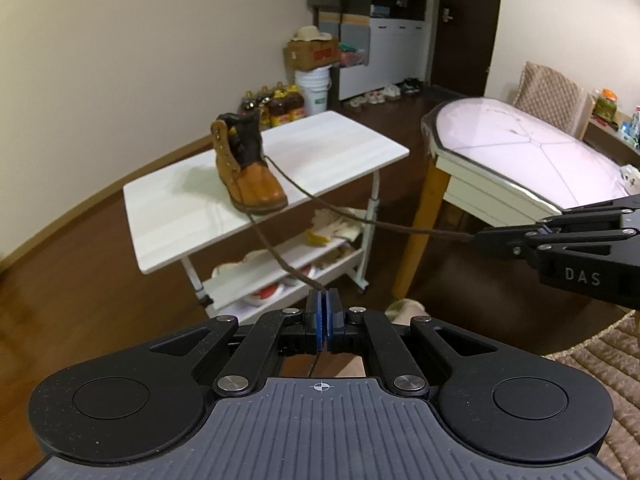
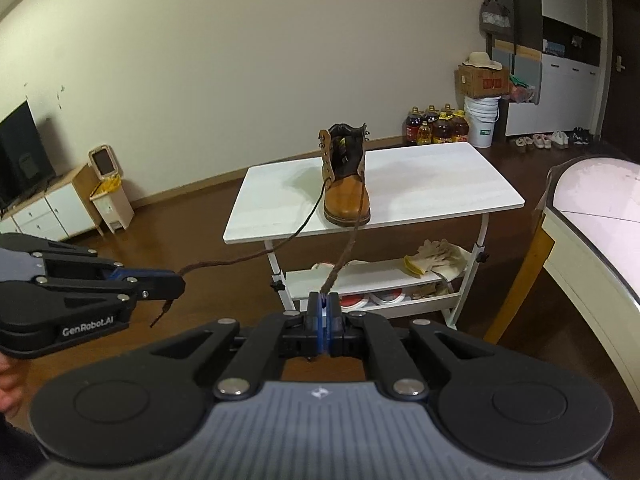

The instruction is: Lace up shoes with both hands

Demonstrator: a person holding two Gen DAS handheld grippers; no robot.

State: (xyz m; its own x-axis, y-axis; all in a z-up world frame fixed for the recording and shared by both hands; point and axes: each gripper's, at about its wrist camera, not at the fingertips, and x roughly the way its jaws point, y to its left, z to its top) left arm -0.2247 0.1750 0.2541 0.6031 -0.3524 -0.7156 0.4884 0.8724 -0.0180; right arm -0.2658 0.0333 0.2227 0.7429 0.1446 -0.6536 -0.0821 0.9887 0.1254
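Note:
A tan leather boot (image 1: 248, 168) stands upright on a small white table (image 1: 320, 152), its toe toward me; it also shows in the right wrist view (image 2: 346, 184). Two brown lace ends run from it off the table's front edge. My left gripper (image 1: 322, 294) is shut on one lace end (image 1: 276, 256). My right gripper (image 2: 323, 298) is shut on the other lace end (image 2: 344, 258). Both laces are pulled out long, well away from the boot. The right gripper shows at the right of the left wrist view (image 1: 478, 238); the left gripper shows at the left of the right wrist view (image 2: 182, 280).
The table's lower shelf (image 2: 360, 276) holds gloves (image 2: 436, 258) and shoes. A large pale table (image 1: 520, 148) stands to the right. Oil bottles (image 2: 436, 126), a white bucket (image 2: 482, 120) and a cardboard box stand by the far wall. A TV cabinet (image 2: 52, 208) is at the left.

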